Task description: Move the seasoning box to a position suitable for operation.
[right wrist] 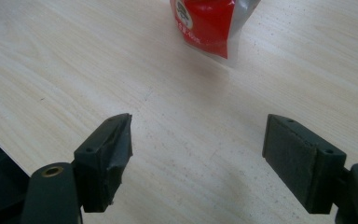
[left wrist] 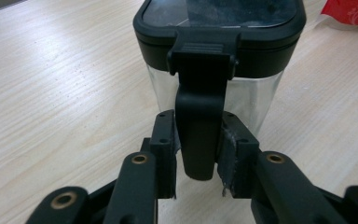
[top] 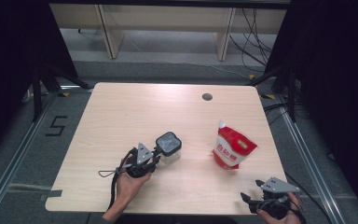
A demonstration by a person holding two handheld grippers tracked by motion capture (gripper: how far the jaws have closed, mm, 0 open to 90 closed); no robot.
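Black plastic dominates what we see up close: in the left gripper view, the left gripper (left wrist: 198, 156) has its two padded jaws clamped on the hanging latch (left wrist: 199, 130) of a container (left wrist: 214, 56). That latch is a smooth, rounded tongue hinged from a ribbed clip on the dark lid (left wrist: 219, 23), and the pads press on both of its sides. We read the container's body as clear and squarish with softened corners, glass or clear plastic; which one we cannot tell. Its lid has a translucent grey panel whose far edge is cut off by the top of that view, and whatever is inside is hard to make out.

From the high view we place the container (top: 168, 145) left of the middle of the pale wood-grain table (top: 121, 112), with the left gripper (top: 156, 151) touching its near-left side and the person's left hand (top: 129, 179) behind it.

At the table's near right corner, the right gripper (top: 251, 192) hovers released; in the right gripper view its jaws stand wide apart over bare tabletop, their rubbery pads frayed at the edges. A glossy red and white pouch (top: 233, 148) stands well apart from the container, toward the right side; its top is cropped in the right gripper view (right wrist: 209, 23), and its printing is too small for us to read.
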